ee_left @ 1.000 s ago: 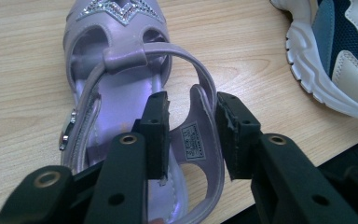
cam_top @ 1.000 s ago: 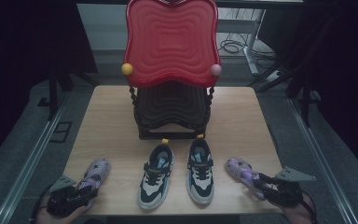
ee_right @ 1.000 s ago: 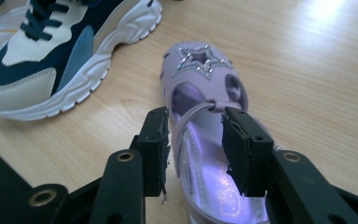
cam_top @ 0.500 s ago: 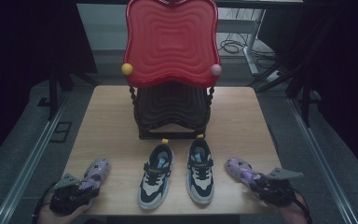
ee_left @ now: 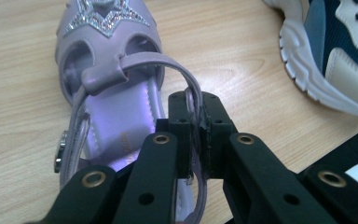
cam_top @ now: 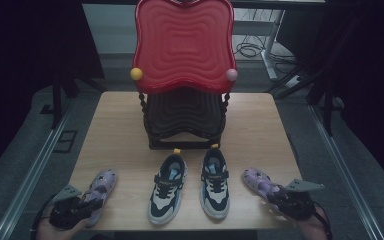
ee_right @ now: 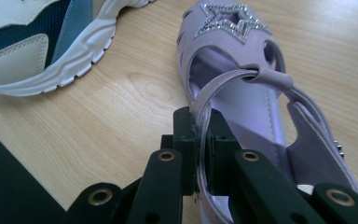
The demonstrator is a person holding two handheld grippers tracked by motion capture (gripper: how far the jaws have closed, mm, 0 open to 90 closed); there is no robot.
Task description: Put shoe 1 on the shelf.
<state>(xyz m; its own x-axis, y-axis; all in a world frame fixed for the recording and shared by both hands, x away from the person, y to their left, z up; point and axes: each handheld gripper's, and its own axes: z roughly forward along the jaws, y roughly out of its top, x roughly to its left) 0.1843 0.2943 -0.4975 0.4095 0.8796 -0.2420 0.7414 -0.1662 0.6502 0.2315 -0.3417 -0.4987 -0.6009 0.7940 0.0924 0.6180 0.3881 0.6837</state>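
Both hand-held grippers clamp lilac sandals at the near corners of the bench.

The left hand-held gripper (ee_left: 196, 140) has just been closing and now pinches the heel strap of the left lilac sandal (ee_left: 107, 70) between its pads; that sandal lies at the near left corner of the bench (cam_top: 120, 125). The right hand-held gripper (ee_right: 201, 140), jaws likewise just closed in, grips the side strap of the right lilac sandal (ee_right: 233, 60) at the near right corner. Between the two sandals, by the near edge, stands a pair of sneakers (cam_top: 190, 185). Behind them, at mid-bench, a dark shoe rack (cam_top: 185, 120) carries a tilted red wavy panel (cam_top: 184, 45).
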